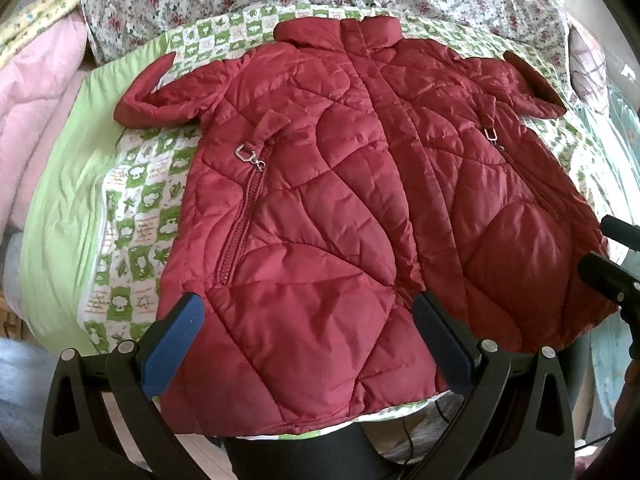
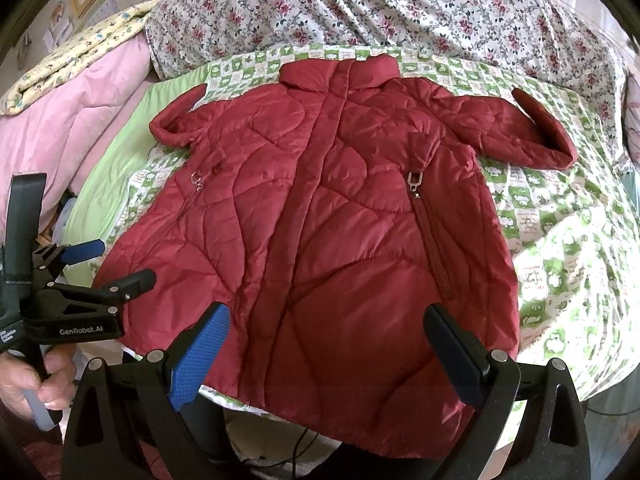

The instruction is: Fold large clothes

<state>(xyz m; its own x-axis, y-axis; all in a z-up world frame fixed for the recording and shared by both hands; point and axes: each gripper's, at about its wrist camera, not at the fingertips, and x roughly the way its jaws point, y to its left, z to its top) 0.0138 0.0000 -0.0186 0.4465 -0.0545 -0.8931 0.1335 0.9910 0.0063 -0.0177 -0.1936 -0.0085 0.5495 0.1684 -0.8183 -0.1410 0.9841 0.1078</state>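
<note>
A dark red quilted jacket (image 1: pixel 320 184) lies flat and front-up on the bed, collar at the far end, both sleeves bent outward, hem toward me. In the right wrist view the same jacket (image 2: pixel 320 220) fills the middle. My left gripper (image 1: pixel 308 308) hovers open over the hem's left half with nothing between its blue pads. My right gripper (image 2: pixel 328 320) is open above the hem's right half, also holding nothing. The left gripper (image 2: pixel 116 264) shows from the side at the jacket's lower left corner, held by a hand (image 2: pixel 24 384).
A green-and-white patterned sheet (image 2: pixel 560 240) covers the bed under the jacket. A floral quilt (image 2: pixel 400 4) is bunched at the far end. Pink bedding (image 1: pixel 36 112) is piled on the left. The bed's near edge runs just below the hem, with cables below it.
</note>
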